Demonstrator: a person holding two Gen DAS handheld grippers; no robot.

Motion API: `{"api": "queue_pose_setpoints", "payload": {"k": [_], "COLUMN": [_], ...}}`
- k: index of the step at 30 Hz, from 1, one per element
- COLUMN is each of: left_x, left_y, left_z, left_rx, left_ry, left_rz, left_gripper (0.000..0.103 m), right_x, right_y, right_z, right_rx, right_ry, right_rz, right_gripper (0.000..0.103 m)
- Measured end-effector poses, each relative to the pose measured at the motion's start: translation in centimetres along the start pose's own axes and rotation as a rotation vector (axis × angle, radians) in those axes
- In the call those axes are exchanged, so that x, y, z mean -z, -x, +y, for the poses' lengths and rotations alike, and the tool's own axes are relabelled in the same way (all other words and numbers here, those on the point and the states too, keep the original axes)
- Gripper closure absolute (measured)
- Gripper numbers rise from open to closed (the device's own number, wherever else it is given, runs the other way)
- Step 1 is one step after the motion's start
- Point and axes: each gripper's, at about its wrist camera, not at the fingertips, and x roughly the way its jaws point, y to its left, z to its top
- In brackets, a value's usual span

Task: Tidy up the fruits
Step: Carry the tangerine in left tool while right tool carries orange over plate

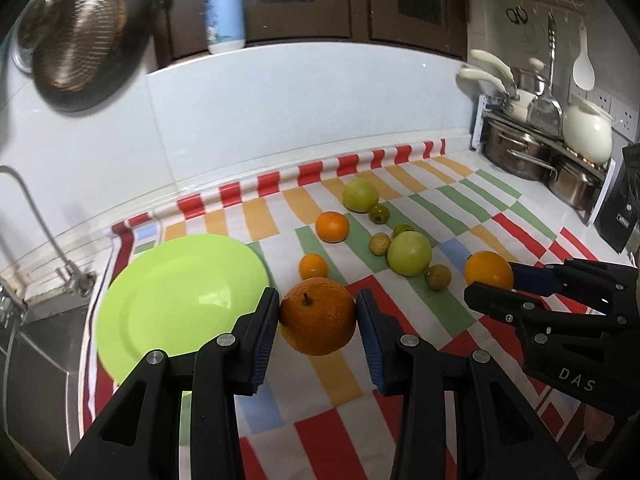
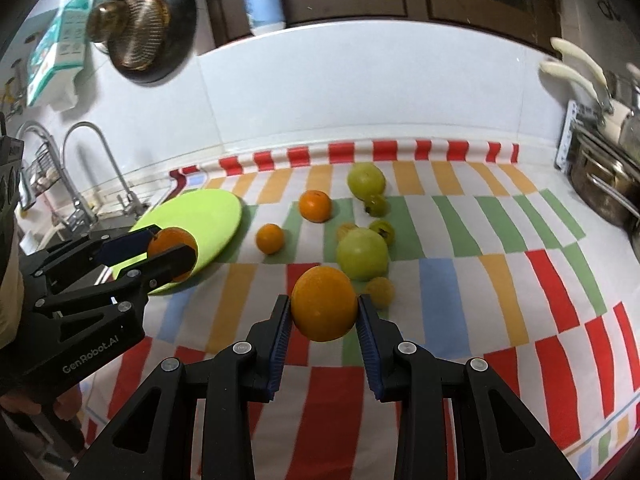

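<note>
My left gripper [image 1: 318, 316] is shut on a large stemmed orange [image 1: 318, 316] and holds it above the cloth, just right of the green plate [image 1: 176, 300]. My right gripper [image 2: 324, 312] is shut on a smooth orange [image 2: 324, 308] and holds it above the cloth. In the right wrist view the left gripper [image 2: 168, 250] holds its orange [image 2: 170, 240] over the plate's [image 2: 208, 212] near edge. In the left wrist view the right gripper [image 1: 490, 280] shows at the right with its orange [image 1: 489, 270]. Two small oranges [image 1: 332, 227] [image 1: 313, 266], two green apples [image 1: 410, 253] [image 1: 360, 195] and several small fruits lie on the cloth.
A striped cloth [image 1: 500, 216] covers the counter. A sink with a tap [image 1: 40, 232] lies left of the plate. Steel pots [image 1: 520, 152] and a white teapot [image 1: 588, 128] stand at the back right. A pan [image 1: 80, 40] hangs on the wall, and a bottle [image 1: 224, 8] stands on the ledge.
</note>
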Motion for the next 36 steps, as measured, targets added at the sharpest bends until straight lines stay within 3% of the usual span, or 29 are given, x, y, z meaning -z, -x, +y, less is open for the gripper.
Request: {"api": "queue_pose_setpoints", "payload": {"k": [18, 36], "left_x": [0.9, -1.0], "left_y": [5.6, 4.9], "left_z": [3.4, 8.2], "left_rx": [-0.074, -0.154], "left_ry": [0.043, 0.089], "left_rz": [-0.072, -0.133], "left_gripper": [0.064, 0.064], "right_x": [-0.5, -5.6], "right_y": [2.7, -0.1], "right_z": [5.4, 10.3], "right_rx": [-0.081, -0.191], "right_ry": [0.081, 0.167], "right_rz": [-0.087, -0.139], "right_gripper": [0.069, 0.069]}}
